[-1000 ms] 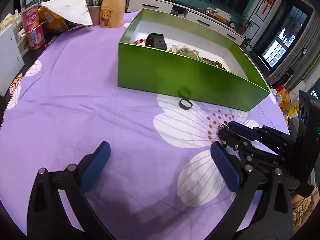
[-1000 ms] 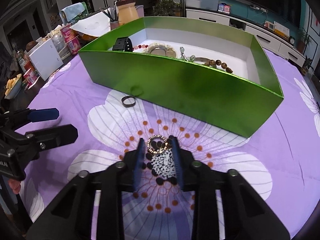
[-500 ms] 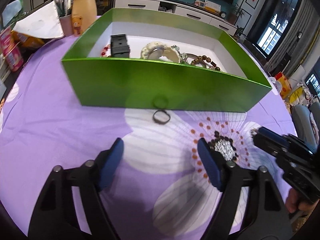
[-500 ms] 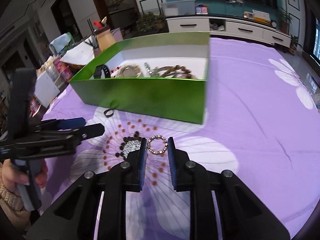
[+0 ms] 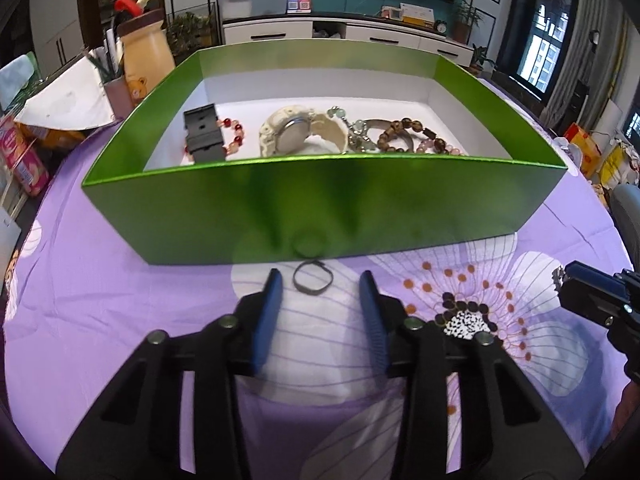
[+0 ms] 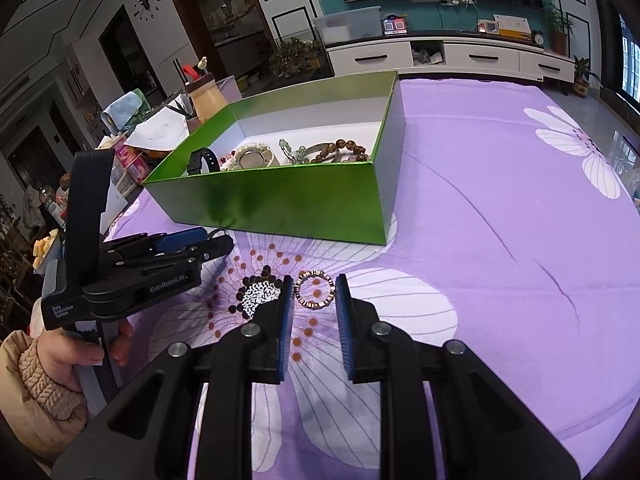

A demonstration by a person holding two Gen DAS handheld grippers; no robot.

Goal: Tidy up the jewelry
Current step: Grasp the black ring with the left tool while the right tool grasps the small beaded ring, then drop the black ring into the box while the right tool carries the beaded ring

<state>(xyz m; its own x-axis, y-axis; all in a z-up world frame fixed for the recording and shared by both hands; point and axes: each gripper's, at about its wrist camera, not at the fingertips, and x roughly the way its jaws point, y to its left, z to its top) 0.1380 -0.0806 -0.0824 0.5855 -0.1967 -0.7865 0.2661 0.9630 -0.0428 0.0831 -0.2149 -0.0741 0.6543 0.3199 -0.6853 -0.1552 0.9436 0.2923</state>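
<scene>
Left wrist view: the left tool (image 5: 320, 280), jaws just narrowed but apart, frames the dark ring (image 5: 313, 277), while the right tool (image 6: 314, 290) stays clamped on the beaded ring (image 6: 314, 289), so both await the green box (image 5: 320, 208).

The green box's (image 5: 320, 204) near wall hides the lower parts of the bracelets (image 5: 404, 136) inside. The right tool (image 5: 560, 280) is cut off by the left wrist view's edge, its grip unreadable there.

A purple flowered cloth (image 5: 120, 280) covers the counter. At ten o'clock stand a tan jar (image 5: 146, 60) and a white paper (image 5: 64, 100); a white cabinet (image 6: 460, 54) runs along twelve.
</scene>
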